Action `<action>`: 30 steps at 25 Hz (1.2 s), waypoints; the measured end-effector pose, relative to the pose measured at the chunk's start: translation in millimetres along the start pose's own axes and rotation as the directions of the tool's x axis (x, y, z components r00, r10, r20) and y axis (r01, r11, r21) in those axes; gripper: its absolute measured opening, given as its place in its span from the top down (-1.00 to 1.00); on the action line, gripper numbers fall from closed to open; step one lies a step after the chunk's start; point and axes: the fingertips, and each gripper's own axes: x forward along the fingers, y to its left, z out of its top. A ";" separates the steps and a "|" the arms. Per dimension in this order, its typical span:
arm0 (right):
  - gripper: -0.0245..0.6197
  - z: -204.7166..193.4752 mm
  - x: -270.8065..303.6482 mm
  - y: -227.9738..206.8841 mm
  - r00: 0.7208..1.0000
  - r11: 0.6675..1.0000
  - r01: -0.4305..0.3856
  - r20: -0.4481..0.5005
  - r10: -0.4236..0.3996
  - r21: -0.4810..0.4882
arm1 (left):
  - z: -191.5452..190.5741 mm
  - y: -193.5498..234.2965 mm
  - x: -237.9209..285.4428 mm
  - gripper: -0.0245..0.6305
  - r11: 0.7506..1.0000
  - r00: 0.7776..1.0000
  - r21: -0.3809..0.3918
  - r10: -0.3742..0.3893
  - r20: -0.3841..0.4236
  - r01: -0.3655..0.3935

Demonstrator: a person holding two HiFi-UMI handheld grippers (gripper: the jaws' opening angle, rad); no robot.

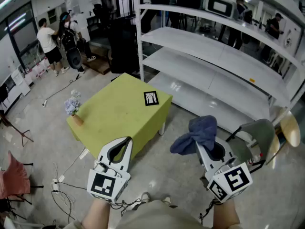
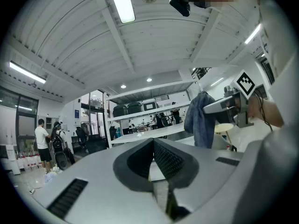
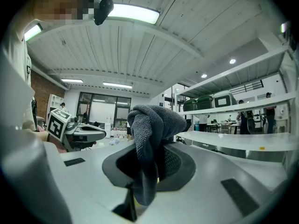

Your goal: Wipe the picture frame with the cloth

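Right gripper point(image 1: 206, 149) pinches the blue-grey terry cloth point(image 1: 200, 128); black-edged picture frame point(image 1: 151, 98) sits ahead-left, nearer the closed, empty left gripper point(image 1: 125, 143).

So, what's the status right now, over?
Left gripper shut, empty. Right gripper shut on cloth. Picture frame flat on green table, not yet wiped. Nothing in the way.

Blue-grey cloth point(image 1: 198, 133), yellow-green table point(image 1: 114, 114)
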 end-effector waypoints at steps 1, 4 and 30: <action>0.74 -0.5 -0.6 -3.0 1.000 1.000 0.004 0.002 -0.004 0.004 | -0.4 -0.8 1.7 0.90 1.000 1.000 0.001 0.001 -0.002 -0.001; 0.74 -3.3 -3.1 -8.4 1.000 1.000 0.006 0.002 -0.006 0.012 | -2.2 -3.7 4.3 0.90 1.000 1.000 0.002 0.004 -0.008 -0.003; 0.73 -54.4 -27.3 -50.0 0.997 0.998 -0.062 -0.054 0.063 0.020 | -20.1 -61.7 24.0 0.90 0.999 0.997 -0.002 0.043 -0.057 -0.043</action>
